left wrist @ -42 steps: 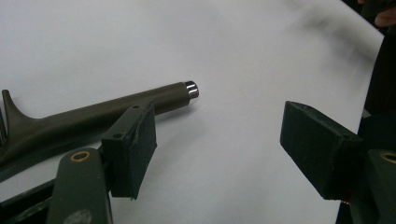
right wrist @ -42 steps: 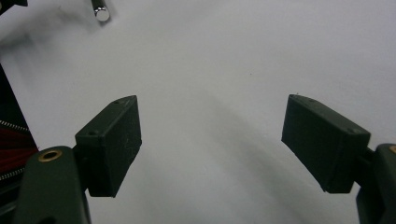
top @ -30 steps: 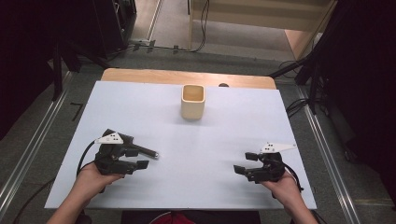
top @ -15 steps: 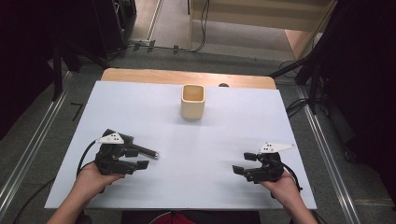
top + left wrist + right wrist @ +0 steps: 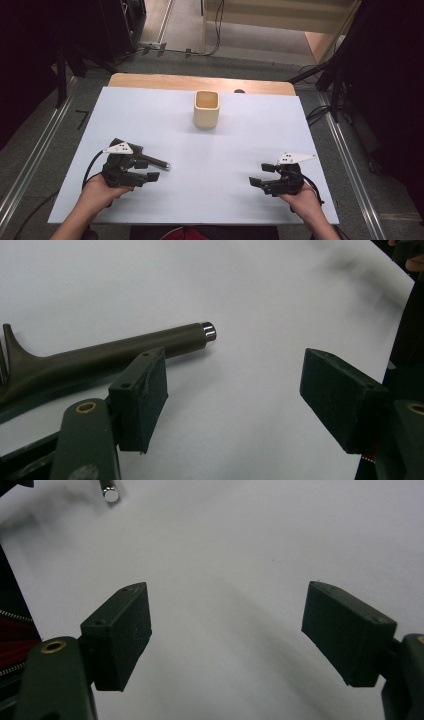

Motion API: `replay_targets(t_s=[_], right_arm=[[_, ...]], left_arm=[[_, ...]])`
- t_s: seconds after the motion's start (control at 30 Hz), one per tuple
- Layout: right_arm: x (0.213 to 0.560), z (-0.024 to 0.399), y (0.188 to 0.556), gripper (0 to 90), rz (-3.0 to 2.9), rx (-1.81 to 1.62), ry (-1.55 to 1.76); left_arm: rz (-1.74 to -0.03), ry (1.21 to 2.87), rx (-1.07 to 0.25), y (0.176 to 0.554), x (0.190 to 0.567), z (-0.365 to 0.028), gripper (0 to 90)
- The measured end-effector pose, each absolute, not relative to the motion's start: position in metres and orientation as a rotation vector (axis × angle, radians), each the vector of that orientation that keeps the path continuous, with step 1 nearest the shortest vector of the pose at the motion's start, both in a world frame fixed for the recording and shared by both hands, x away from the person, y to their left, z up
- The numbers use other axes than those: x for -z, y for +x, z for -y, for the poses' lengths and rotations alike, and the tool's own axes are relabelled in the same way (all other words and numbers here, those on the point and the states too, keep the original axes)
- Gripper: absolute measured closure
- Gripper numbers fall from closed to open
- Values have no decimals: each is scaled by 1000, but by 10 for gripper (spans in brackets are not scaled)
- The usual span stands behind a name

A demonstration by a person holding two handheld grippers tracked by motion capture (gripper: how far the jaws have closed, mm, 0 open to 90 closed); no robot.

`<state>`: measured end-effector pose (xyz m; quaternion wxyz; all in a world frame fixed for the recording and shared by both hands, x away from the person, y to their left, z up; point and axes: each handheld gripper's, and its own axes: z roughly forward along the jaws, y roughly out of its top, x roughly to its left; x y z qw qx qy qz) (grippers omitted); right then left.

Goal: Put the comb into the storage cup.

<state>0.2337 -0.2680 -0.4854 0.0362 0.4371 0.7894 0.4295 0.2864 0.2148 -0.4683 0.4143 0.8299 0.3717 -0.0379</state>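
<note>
The surface [image 5: 150,110] is plain pale blue-white, with a bare wood strip [image 5: 150,80] behind the cream-yellow cup [image 5: 206,109]. The tool [image 5: 110,352] is olive-brown with a shiny silver tip. Both grippers' fingers [image 5: 120,635] are matt black, with brass-coloured rivets and white three-cornered plates [image 5: 118,148]

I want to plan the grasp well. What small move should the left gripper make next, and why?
Probably shift the left gripper sideways toward the dark handle, so it lies between the fingers. The fingers are open, and the handle lies on the white table just outside one of them, not yet between them.
</note>
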Motion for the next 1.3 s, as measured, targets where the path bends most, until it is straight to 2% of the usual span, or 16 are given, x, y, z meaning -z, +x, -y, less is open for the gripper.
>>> replay_targets(t_s=[0.53, 1.3], right_arm=[[486, 268, 234, 182, -2431, -1310, 1341], [487, 268, 235, 182, -2423, -1298, 1344]], left_arm=[[-1001, 2045, 105, 292, 456, -214, 299], [-1048, 2032, 60, 323, 443, -198, 299]])
